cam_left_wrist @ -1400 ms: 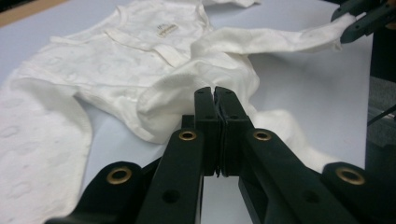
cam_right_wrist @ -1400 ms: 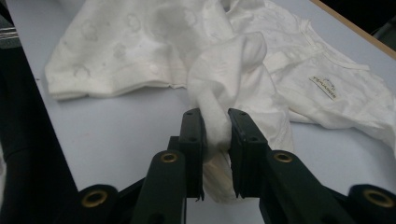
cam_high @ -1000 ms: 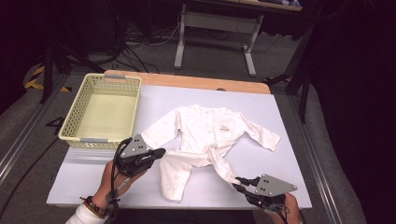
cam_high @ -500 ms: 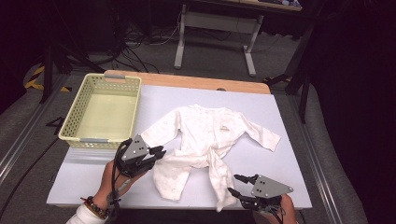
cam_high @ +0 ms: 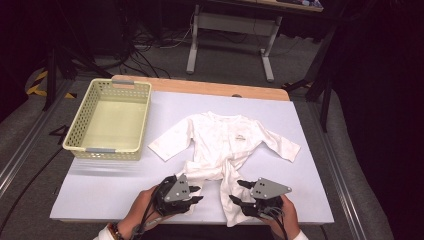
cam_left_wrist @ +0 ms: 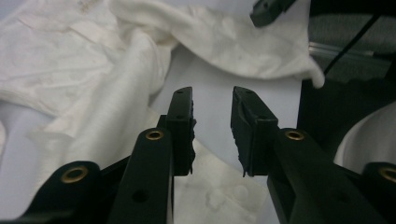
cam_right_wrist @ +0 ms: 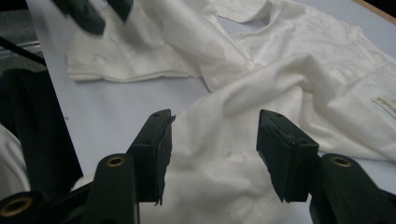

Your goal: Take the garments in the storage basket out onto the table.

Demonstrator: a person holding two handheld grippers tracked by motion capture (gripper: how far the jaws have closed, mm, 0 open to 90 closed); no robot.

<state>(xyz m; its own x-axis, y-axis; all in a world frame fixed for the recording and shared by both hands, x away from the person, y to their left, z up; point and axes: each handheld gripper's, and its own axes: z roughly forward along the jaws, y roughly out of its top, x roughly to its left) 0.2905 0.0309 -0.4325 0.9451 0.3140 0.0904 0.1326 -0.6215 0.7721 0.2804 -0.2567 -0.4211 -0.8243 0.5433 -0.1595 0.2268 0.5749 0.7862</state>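
Between the right gripper's [cam_right_wrist: 212, 154] just-opened, unpressing jaws lies the white cotton baby romper's [cam_high: 225, 145] leg. Left gripper [cam_left_wrist: 212, 128] – also just opened, empty – has bare white tabletop [cam_left_wrist: 210, 79] ahead.

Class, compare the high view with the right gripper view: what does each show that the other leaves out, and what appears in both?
High view: the yellow basket at the table's left, the wooden table edge, both hands and the floor beyond. Right gripper view: its own two black pads standing apart over a bunched garment leg, with cloth between them. Both: the white baby garment spread on the white table cover.
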